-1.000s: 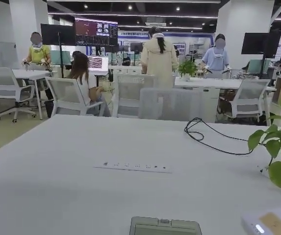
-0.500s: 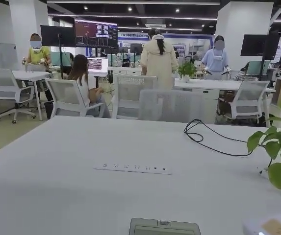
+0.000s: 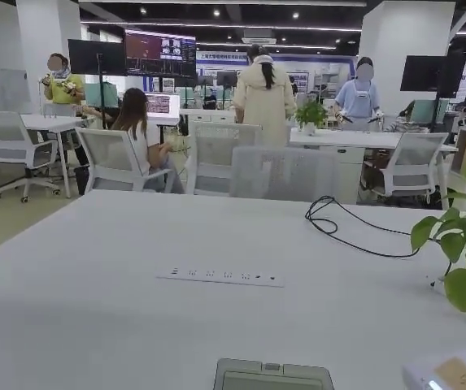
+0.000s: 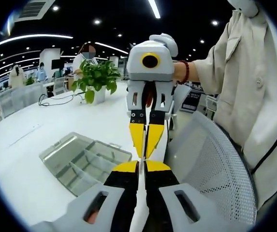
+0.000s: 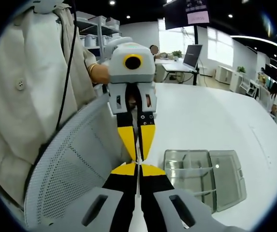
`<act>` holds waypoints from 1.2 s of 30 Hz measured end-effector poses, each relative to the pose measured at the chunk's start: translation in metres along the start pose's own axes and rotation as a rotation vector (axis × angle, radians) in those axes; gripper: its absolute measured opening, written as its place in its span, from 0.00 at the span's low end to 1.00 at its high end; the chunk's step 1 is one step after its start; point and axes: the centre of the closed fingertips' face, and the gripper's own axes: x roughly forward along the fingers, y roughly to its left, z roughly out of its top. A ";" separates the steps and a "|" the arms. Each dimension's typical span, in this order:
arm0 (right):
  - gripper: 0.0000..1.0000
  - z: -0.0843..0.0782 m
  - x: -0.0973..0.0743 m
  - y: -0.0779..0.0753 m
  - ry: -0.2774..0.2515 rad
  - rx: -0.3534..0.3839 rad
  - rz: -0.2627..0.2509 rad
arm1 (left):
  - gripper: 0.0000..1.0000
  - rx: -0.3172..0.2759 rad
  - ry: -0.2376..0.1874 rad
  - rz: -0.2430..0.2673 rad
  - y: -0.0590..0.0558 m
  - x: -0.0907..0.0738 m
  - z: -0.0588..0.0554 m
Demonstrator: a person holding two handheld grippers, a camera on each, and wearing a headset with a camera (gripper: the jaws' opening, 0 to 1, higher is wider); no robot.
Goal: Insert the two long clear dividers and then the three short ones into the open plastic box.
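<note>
1. Currently left gripper (image 4: 140,166): jaws pressed together, nothing seen pinched; open plastic box (image 4: 82,162) lies at its 9 o'clock.
2. Then right gripper (image 5: 138,169): jaws pressed together, tip-to-tip with the left; box at 3 o'clock, long axis 9–3. Neither judged nearer.

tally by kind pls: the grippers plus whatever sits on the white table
grippers: 2 (left gripper, right gripper)
box: 1
plant: 1
cable: 1
power strip: 1
total: 6
</note>
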 end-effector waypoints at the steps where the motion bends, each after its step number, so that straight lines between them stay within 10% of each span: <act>1: 0.02 0.000 0.000 -0.001 0.000 -0.002 -0.002 | 0.02 -0.009 -0.007 0.003 0.001 0.000 0.001; 36: 0.03 -0.022 -0.019 -0.082 0.005 0.106 -0.314 | 0.53 -0.100 -0.098 0.270 0.046 -0.007 -0.003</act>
